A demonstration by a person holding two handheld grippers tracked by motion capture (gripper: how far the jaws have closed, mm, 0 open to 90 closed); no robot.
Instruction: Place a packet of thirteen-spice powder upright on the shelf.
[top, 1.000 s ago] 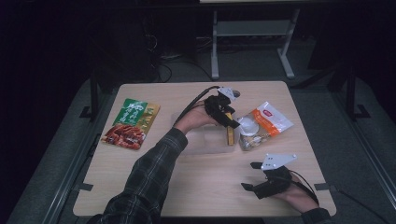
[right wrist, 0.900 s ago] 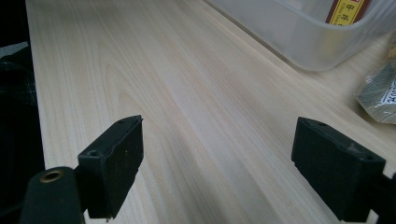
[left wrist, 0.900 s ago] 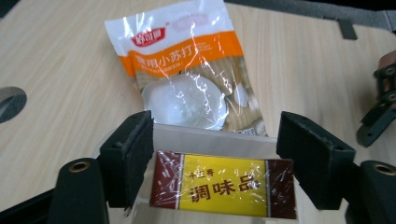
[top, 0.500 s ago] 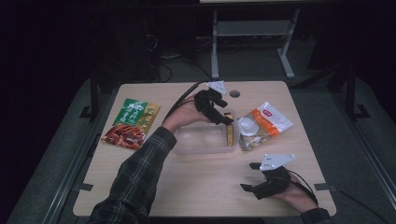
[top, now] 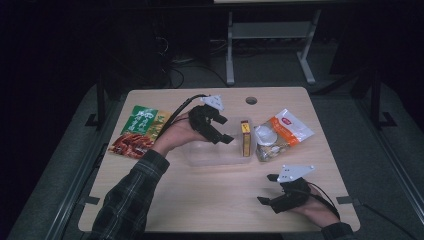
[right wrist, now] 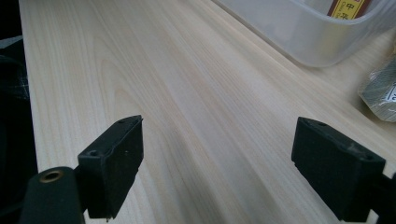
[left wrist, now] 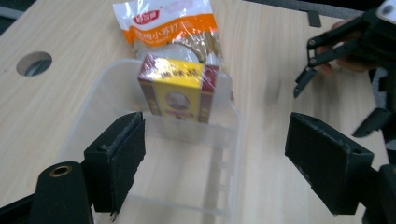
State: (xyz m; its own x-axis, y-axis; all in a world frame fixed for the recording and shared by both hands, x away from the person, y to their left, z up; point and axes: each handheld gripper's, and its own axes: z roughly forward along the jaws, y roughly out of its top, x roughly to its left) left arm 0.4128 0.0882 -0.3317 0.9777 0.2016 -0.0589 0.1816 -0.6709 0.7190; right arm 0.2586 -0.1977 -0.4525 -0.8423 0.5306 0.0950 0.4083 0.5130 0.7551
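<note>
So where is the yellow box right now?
In the high view, the yellow box stands inside the clear plastic tub, against its right wall, just left of the orange-and-white snack bag.

Green-and-red snack packet (top: 139, 131) at table's (top: 200, 200) left; white-orange pouch (top: 282, 132), perhaps pastries, right.
</note>
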